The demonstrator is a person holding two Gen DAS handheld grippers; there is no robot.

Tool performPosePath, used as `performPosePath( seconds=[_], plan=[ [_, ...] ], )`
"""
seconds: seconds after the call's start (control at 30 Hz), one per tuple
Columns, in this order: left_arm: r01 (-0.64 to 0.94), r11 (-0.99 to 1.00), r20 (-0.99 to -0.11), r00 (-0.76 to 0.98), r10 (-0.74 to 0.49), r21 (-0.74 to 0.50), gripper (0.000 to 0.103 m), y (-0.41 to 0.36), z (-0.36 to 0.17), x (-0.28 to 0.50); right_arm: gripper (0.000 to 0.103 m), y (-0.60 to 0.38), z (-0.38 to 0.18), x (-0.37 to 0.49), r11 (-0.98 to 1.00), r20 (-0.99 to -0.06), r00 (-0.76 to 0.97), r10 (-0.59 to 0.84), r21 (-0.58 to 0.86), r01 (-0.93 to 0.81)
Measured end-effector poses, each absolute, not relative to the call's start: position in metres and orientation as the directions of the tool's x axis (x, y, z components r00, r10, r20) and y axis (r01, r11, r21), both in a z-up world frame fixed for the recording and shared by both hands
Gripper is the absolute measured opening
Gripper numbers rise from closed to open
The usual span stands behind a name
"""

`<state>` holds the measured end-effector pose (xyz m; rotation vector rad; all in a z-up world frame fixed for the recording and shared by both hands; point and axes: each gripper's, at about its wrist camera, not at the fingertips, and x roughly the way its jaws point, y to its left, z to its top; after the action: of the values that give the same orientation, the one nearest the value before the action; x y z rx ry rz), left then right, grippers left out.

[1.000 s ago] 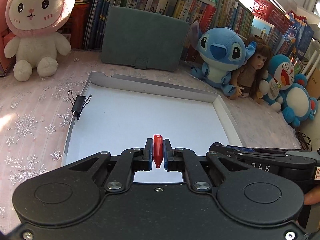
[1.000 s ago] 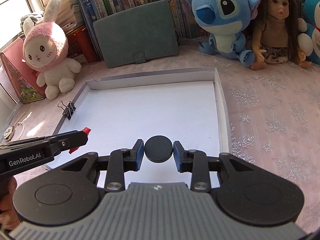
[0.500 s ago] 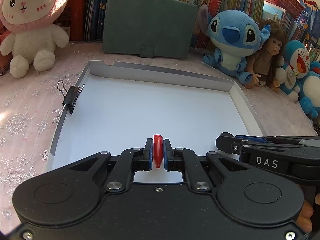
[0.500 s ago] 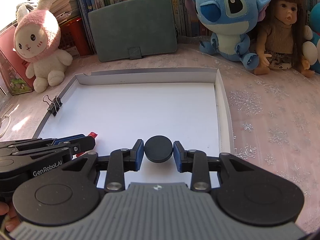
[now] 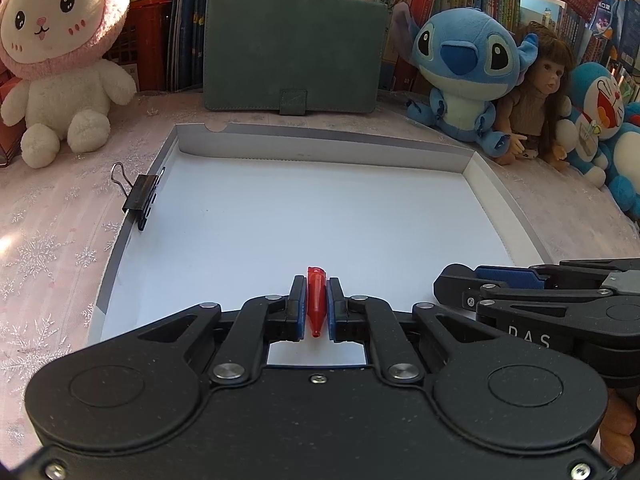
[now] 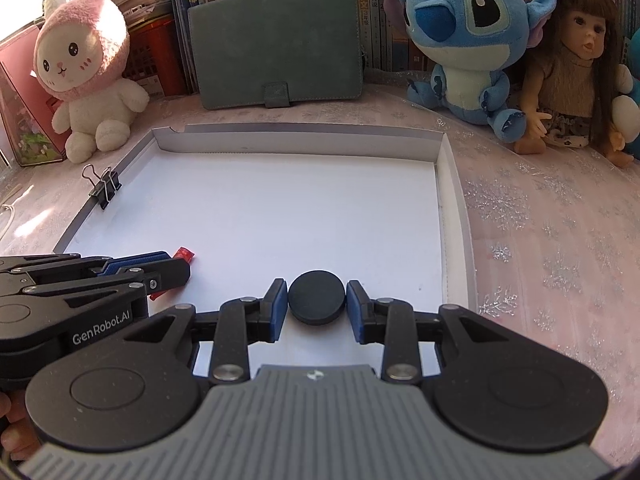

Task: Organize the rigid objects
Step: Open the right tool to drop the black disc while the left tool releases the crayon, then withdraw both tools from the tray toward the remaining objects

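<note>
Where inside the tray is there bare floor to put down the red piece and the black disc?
Nearly all the tray floor is bare, from the back wall to both grippers. Only the binder clip sits on the left rim. Crowded: the near edge, where the left gripper and right gripper sit side by side.

Each tool is built of matte black linkage arms joined by silver rivets, with blue pads lining the fingers; the left tool point(image 5: 317, 307) is marked "GenRobot.AI", while the right tool point(image 6: 317, 304) carries a ribbed grey plate and "DAS" lettering, and bare fingertips point(image 5: 618, 434) are seen behind
</note>
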<state>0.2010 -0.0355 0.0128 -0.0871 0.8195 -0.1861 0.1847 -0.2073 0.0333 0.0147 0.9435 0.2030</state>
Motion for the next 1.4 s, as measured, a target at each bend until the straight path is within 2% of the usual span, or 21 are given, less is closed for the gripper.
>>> performPosePath(
  seconds=[0.2,0.27,0.33,0.43,0.57,0.63,0.7,0.83,1.2,1.4],
  plan=[
    [0.135,0.98,-0.713,0.672,-0.198,-0.144,0.011,-0.036,0.014,0.199,0.043,-0.207,0.033,0.182,0.981,-0.794,0.581,0.178,0.095,-0.172],
    [0.136,0.98,-0.711,0.675,-0.198,-0.144,0.015,-0.035,0.014,0.197,0.044,-0.207,0.034,0.181,0.98,-0.791,0.584,0.18,0.095,-0.173],
    [0.137,0.98,-0.711,0.675,-0.198,-0.143,0.022,-0.034,0.015,0.195,0.054,-0.207,0.034,0.179,0.98,-0.788,0.589,0.182,0.093,-0.178],
    [0.15,0.979,-0.701,0.684,-0.203,-0.137,0.034,-0.034,0.019,0.189,0.055,-0.208,0.039,0.174,0.978,-0.775,0.604,0.183,0.081,-0.193],
    [0.177,0.977,-0.682,0.7,-0.212,-0.122,0.047,-0.033,0.03,0.176,0.065,-0.212,0.045,0.169,0.977,-0.758,0.627,0.182,0.069,-0.199],
    [0.2,0.972,-0.669,0.707,-0.231,-0.123,0.058,-0.032,0.035,0.166,0.07,-0.214,0.048,0.165,0.977,-0.749,0.637,0.182,0.065,-0.203],
    [0.223,0.968,-0.65,0.721,-0.241,-0.112,0.063,-0.03,0.04,0.154,0.077,-0.217,0.051,0.158,0.976,-0.733,0.657,0.176,0.046,-0.21],
    [0.242,0.967,-0.623,0.745,-0.24,-0.083,0.074,-0.026,0.048,0.129,0.083,-0.223,0.057,0.145,0.974,-0.708,0.684,0.177,0.025,-0.226],
    [0.263,0.963,-0.567,0.787,-0.244,-0.05,0.078,-0.011,0.049,0.051,0.089,-0.231,0.069,0.086,0.96,-0.623,0.746,0.236,0.029,-0.28],
    [0.245,0.964,-0.566,0.783,-0.258,-0.1,0.079,-0.006,0.042,0.029,0.092,-0.23,0.07,0.056,0.948,-0.582,0.766,0.274,0.031,-0.316]
  ],
)
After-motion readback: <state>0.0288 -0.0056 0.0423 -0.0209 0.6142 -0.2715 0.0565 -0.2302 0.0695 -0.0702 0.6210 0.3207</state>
